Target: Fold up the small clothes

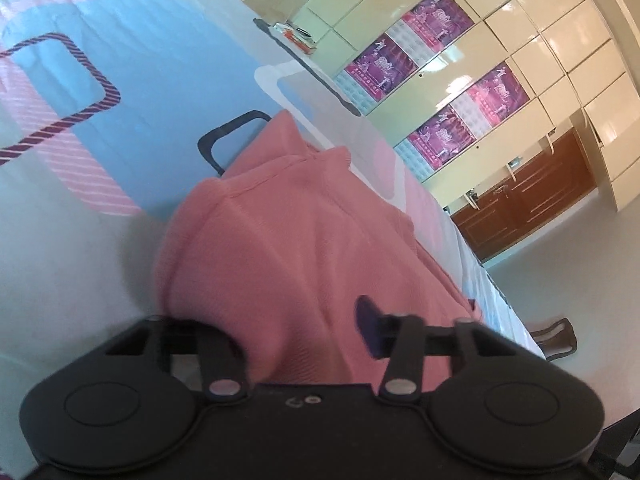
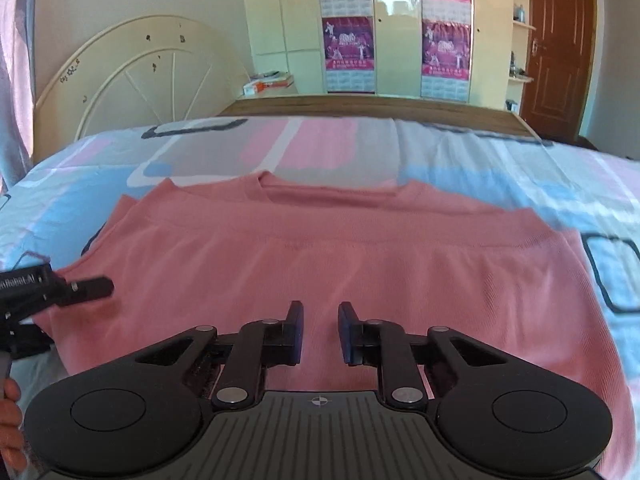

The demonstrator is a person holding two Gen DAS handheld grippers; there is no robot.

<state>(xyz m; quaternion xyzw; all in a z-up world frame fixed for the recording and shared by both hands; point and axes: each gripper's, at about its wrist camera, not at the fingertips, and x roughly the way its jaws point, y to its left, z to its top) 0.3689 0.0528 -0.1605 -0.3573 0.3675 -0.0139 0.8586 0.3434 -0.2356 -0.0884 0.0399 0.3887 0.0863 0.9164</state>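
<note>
A pink knit top (image 2: 320, 256) lies folded across the patterned bed, its hem doubled up toward the neckline. My right gripper (image 2: 319, 332) is open and empty, low over the top's near part. My left gripper (image 1: 304, 332) sits at the top's left edge; pink cloth (image 1: 280, 240) bulges up between its fingers and hides the left finger. Its jaws stand wide apart. It also shows at the left of the right wrist view (image 2: 86, 288), touching the cloth's edge.
The bed sheet (image 2: 520, 184) has blue, pink and grey blocks. A cream headboard (image 2: 140, 76) stands at the far left, a wooden bed edge (image 2: 360, 106) behind. Wardrobe with purple posters (image 2: 348, 40) and a brown door (image 2: 560, 48) beyond.
</note>
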